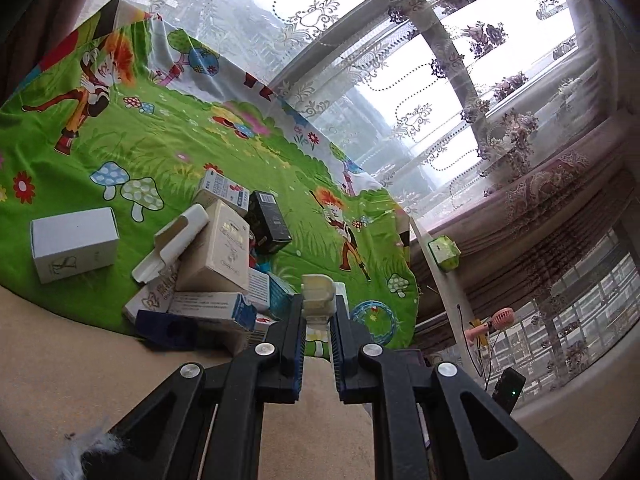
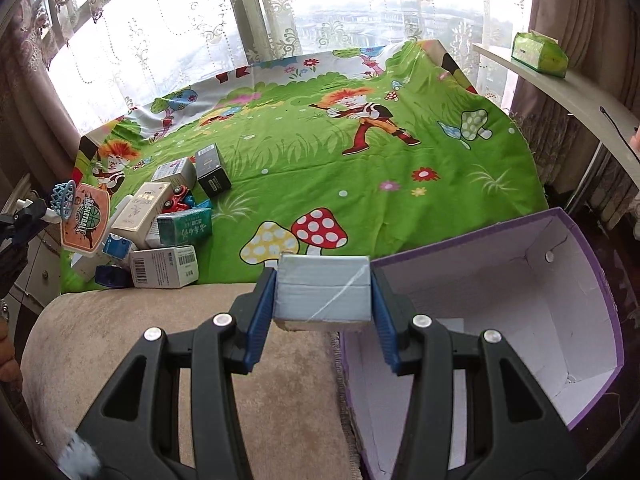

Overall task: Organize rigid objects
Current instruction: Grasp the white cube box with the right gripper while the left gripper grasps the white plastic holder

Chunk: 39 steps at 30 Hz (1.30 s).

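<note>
A heap of boxes (image 1: 216,264) lies on the green cartoon cloth (image 1: 160,152), near the cloth's front edge where it meets the beige cushion (image 1: 60,360); a white box (image 1: 74,244) stands apart to one side of the heap, and a black box (image 1: 268,222) leans at its far edge; a green tissue pack (image 1: 444,254) sits on the ledge by the lace curtain (image 1: 360,80), and a pink fan (image 1: 496,320) shows below it. In the right wrist view a basketball-hoop toy (image 2: 82,216) overlaps the heap's near side, and the purple box (image 2: 580,248), open with a white inside, lies just beside the right gripper (image 2: 323,292).

The lower boxes of the heap are partly buried and their print is too small to read; a red toy car (image 2: 178,198) shows only in part between the boxes; the purple box is cut off at the lower edge.

The left gripper (image 1: 318,300) is clamped on a small cream plastic piece (image 1: 318,294), held at the fingertips just in front of the heap; the right gripper is closed on a grey box (image 2: 322,290), which fills the gap between the blue pads (image 2: 262,312), over the cushion and at the purple box's near rim.
</note>
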{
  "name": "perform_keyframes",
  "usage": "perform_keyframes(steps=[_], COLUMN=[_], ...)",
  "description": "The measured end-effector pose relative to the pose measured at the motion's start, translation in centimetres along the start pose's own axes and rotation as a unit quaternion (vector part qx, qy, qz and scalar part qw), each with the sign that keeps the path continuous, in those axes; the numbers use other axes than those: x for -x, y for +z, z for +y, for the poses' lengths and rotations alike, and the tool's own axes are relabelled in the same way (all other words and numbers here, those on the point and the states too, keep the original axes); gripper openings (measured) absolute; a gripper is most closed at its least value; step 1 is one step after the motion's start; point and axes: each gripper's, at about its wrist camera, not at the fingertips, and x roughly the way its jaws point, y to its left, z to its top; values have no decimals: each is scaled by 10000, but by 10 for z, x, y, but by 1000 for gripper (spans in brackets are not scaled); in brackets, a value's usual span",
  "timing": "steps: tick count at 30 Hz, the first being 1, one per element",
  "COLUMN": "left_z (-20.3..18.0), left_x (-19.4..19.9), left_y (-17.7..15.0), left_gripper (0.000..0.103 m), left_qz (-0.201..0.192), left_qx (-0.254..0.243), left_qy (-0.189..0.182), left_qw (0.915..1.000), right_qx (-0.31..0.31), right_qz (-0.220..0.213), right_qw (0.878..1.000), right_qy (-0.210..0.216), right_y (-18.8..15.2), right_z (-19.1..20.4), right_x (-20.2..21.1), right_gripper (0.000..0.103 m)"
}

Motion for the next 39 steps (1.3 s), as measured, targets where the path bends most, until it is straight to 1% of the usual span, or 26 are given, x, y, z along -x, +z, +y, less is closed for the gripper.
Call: perform_keyframes(steps=[3, 7, 12, 16, 19, 20, 22, 24, 25, 26, 31, 39], left_z=[-15, -30, -54, -69, -80, -81, -82, -77, -75, -73, -71, -64], left_x=[-26, -58, -86, -106, -121, -123, -125, -122, -121, -120, -116, -101], left_y=[-17, -41, -65, -79, -91, -93, -96, -94, -91, -90, -83, -70], left_gripper=[12, 12, 12, 12, 13, 15, 23, 34, 36, 37, 37, 38], left_qz=[470, 1112, 1648, 2086, 2505, 2576, 2617, 2572, 2544, 2517, 2380, 2009], left_qx=[-18, 62, -207, -359, -512, -527, -559, -464, -409, -379, -394, -581], left_qy=[-249, -545, -651, -829, -947, -940, -855, -885, -881, -875, -795, -521], left_qw=[9986, 9923, 9840, 9738, 9621, 9602, 9597, 9612, 9622, 9631, 9672, 9765], right_qx=[-158, -327, -424, -521, -617, -649, -724, -743, -735, -735, -699, -695], right_qz=[46, 92, 65, 98, 92, 109, 101, 84, 75, 69, 68, 86], right_qw=[9998, 9989, 9969, 9954, 9939, 9936, 9934, 9931, 9931, 9932, 9935, 9944], right_qy=[-145, -322, -666, -798, -906, -922, -889, -904, -909, -902, -894, -788], right_y=[-8, -17, -23, -25, -26, -26, -26, -26, -26, -26, -25, -24], right_z=[-19, -40, -60, -70, -76, -78, -82, -84, -84, -84, -80, -74], right_x=[6, 13, 20, 21, 23, 23, 24, 25, 25, 25, 24, 23], right_gripper=[50, 50, 50, 50, 51, 51, 54, 63, 65, 67, 67, 69])
